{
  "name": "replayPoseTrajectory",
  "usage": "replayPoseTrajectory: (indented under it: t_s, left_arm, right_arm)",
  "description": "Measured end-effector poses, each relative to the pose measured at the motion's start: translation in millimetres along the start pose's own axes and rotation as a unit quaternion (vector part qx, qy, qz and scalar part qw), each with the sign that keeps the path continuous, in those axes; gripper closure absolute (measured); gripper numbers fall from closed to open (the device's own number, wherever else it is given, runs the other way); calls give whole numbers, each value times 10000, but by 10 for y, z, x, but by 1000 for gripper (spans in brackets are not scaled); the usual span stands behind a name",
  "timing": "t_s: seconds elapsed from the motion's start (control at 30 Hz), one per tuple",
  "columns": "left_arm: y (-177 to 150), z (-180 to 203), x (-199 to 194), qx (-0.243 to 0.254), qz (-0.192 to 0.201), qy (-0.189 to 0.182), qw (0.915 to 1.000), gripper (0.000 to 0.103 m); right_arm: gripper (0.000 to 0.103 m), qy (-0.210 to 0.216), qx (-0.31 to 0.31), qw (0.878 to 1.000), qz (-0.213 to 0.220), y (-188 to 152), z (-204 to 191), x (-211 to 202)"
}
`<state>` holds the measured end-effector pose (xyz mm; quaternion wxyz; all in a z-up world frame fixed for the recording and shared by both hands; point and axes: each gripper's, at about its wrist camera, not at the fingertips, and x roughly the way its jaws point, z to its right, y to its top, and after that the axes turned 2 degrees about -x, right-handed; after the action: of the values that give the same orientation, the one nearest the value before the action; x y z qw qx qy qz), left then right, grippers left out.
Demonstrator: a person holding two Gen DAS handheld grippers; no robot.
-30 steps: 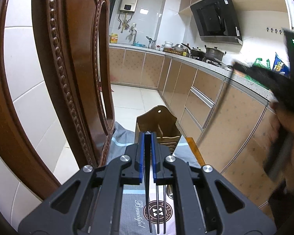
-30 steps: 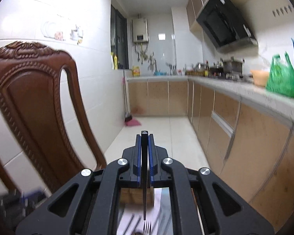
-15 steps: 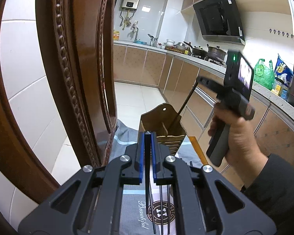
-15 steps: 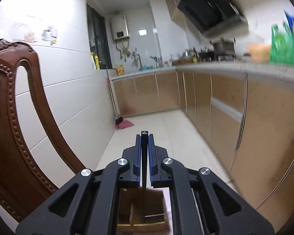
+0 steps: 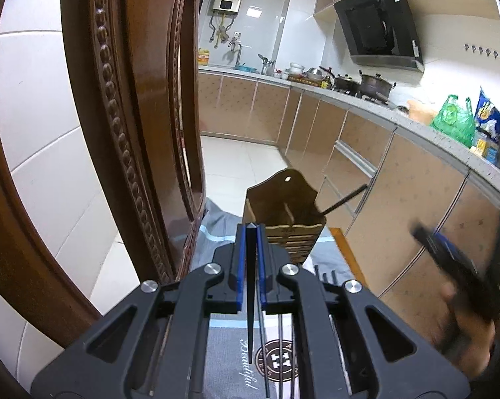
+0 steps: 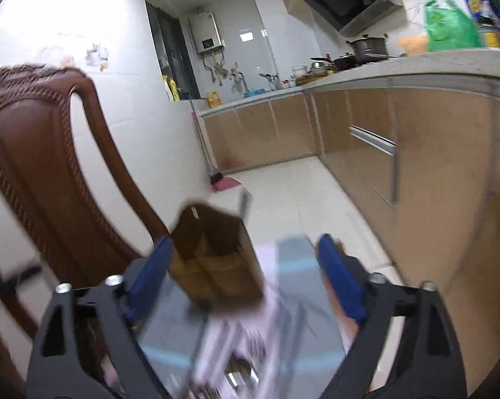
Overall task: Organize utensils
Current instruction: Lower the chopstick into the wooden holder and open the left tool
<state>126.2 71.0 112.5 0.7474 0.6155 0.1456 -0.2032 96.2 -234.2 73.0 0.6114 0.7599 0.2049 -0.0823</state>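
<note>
A brown wooden utensil holder [image 5: 283, 212] stands at the far end of a grey placemat [image 5: 230, 362]; it also shows in the right wrist view [image 6: 213, 259]. A black chopstick [image 5: 344, 198] leans out of its right compartment. My left gripper [image 5: 250, 232] is shut on a black chopstick [image 5: 250, 306], just in front of the holder. Several dark utensils [image 5: 279, 342] lie on the mat under it. My right gripper [image 6: 243, 266] is open and empty, blurred, above the mat near the holder. It shows at the right in the left wrist view [image 5: 456, 266].
A carved wooden chair back [image 5: 133, 126] stands close on the left; it also shows in the right wrist view [image 6: 40, 166]. Kitchen cabinets [image 5: 399, 183] run along the right. The table's wooden edge [image 5: 346, 249] shows beside the mat. Tiled floor lies beyond.
My right gripper has opened and let go of its chopstick, which now leans in the holder, and has pulled back to the right. My left gripper has barely moved.
</note>
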Motion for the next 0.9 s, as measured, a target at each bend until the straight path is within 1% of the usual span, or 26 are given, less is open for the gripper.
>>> replayPoseTrajectory:
  t_s: [0.03, 0.07, 0.1, 0.2, 0.27, 0.33, 0.43, 0.53, 0.57, 0.67, 0.77, 0.9]
  left_arm:
    - [-18, 4, 17, -3, -15, 41, 10000, 97]
    - [-34, 9, 38, -20, -59, 48, 10000, 97]
    - [-42, 16, 47, -34, -84, 30, 10000, 97]
    - [-12, 89, 40, 0, -72, 40, 10000, 97]
    - [54, 145, 35, 18, -16, 67, 10000, 97]
    - [159, 202, 29, 4, 33, 74, 10000, 97]
    - [433, 302, 34, -26, 108, 64, 9999, 97]
    - [807, 409, 86, 11, 327, 47, 9995, 97]
    - [964, 425, 135, -47, 407, 11, 9992, 97]
    - [1311, 444, 328, -174, 428, -38, 9989, 97]
    - [1604, 482, 545, -175, 512, -3, 9985, 97]
    - [1790, 535, 856, -128, 536, 10, 9985, 97]
  right_arm:
    - [12, -135, 46, 9998, -99, -145, 78, -71]
    - [12, -309, 115, 9989, -338, -297, 154, -91]
    - [12, -371, 181, 9981, -457, -382, 203, -100]
    - [12, -400, 321, 9976, -459, -448, 293, -47]
    - [12, -445, 337, 9979, -328, -449, 340, -17]
    - [12, -504, 369, 9973, -398, -466, 420, 48]
    - [12, -394, 559, 9967, -440, -451, 535, 102]
    - [12, -390, 586, 9967, -394, -417, 609, 123]
    - [12, -374, 649, 9964, -398, -412, 637, 135]
    - [12, -348, 737, 9957, -432, -403, 683, 172]
    - [12, -344, 765, 9955, -433, -401, 724, 209]
    - [12, -352, 850, 9944, -523, -400, 793, 294]
